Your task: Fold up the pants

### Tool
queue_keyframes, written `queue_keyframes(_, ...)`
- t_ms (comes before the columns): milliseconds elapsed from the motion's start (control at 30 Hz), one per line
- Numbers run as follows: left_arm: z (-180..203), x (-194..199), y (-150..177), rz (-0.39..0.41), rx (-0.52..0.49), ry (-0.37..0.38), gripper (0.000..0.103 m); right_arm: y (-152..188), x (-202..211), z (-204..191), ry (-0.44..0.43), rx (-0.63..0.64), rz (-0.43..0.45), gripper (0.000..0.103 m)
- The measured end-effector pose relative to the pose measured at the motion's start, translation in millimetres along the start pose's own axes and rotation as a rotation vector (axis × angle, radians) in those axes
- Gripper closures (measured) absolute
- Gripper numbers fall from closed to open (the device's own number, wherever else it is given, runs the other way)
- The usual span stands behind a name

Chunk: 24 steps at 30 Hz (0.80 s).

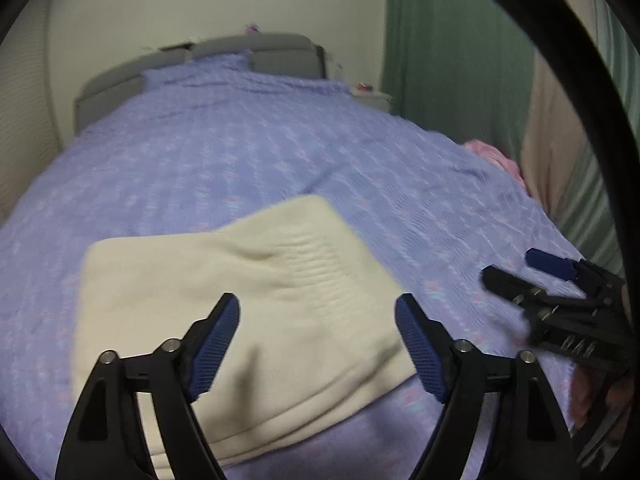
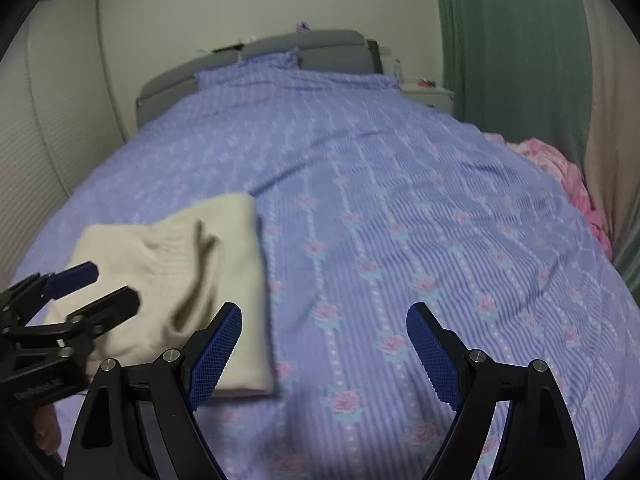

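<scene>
The cream pants (image 1: 248, 300) lie folded in a flat bundle on the bed (image 1: 224, 152). The left gripper (image 1: 318, 344) hovers just over them, jaws wide apart and empty. The right gripper (image 2: 324, 354), equally spread and holding nothing, hangs over bare bedspread just beside the pants' right edge.

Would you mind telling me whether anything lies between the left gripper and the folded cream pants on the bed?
Nothing visible does. The left gripper is open directly above the pants, which lie folded on the purple bedspread. The right gripper is off to the side, over bare bedspread.
</scene>
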<state>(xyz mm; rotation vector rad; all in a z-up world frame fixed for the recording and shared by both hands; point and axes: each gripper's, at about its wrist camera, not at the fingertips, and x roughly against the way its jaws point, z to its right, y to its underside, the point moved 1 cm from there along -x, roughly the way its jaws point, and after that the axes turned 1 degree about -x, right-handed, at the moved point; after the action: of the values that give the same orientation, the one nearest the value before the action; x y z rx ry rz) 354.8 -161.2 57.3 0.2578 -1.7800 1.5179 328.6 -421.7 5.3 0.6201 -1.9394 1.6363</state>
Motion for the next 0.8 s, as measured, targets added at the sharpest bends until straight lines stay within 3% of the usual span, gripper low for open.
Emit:
queue_keyframes(133,-48.0,30.4,11.1,0.044,0.03,-0.138,0.021,-4.3,4.4,-24.3,-0.106,0.014,0.024,0.017)
queue_keyframes(333,-100.7,36.6,36.8,0.007,0.077,-0.205,0.02,-1.8,-23.7,-66.0,-0.195,0.034,-0.01,0.017)
queue_keyframes(600,-139.8,9.7,77.6,-0.092,0.158,-0.209,0.02,-3.9,-85.9,-80.3,-0.175,0.052,-0.091,0.02)
queue_keyframes(800,-141.3,-6.5,93.8,-0.124,0.19,-0.19,0.02,-16.9,-116.2,-88.3,-0.222,0.074,-0.127,0.032)
